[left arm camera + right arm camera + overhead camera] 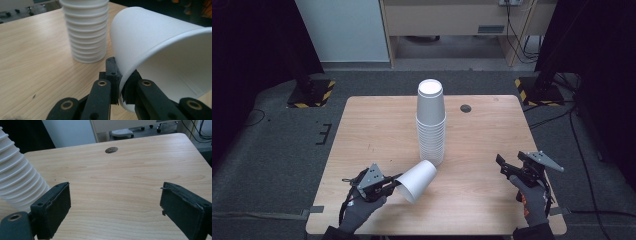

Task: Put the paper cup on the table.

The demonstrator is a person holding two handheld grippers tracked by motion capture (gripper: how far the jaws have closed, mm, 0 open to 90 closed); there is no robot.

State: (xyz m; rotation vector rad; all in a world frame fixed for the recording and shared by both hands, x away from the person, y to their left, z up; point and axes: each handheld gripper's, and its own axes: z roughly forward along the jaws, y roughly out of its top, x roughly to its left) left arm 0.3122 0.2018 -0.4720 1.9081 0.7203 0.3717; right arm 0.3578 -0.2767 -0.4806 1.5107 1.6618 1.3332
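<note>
A tall stack of white paper cups (431, 122) stands upside down near the table's middle; its ribbed rims show in the left gripper view (86, 32) and at the left edge of the right gripper view (17, 180). My left gripper (393, 181) is shut on the rim of a single white cup (417, 180), which lies tilted on its side just in front of the stack. In the left gripper view the jaws pinch that cup's wall (150, 42) at the rim, gripper (120, 83). My right gripper (502, 166) hovers open at the right front of the table, gripper (115, 205) with nothing between its pads.
The wooden table (377, 130) has a round cable grommet (466, 108) behind the stack on the right. Black stands with yellow-striped bases (312, 92) sit on the floor past both far corners, and cables trail at the right.
</note>
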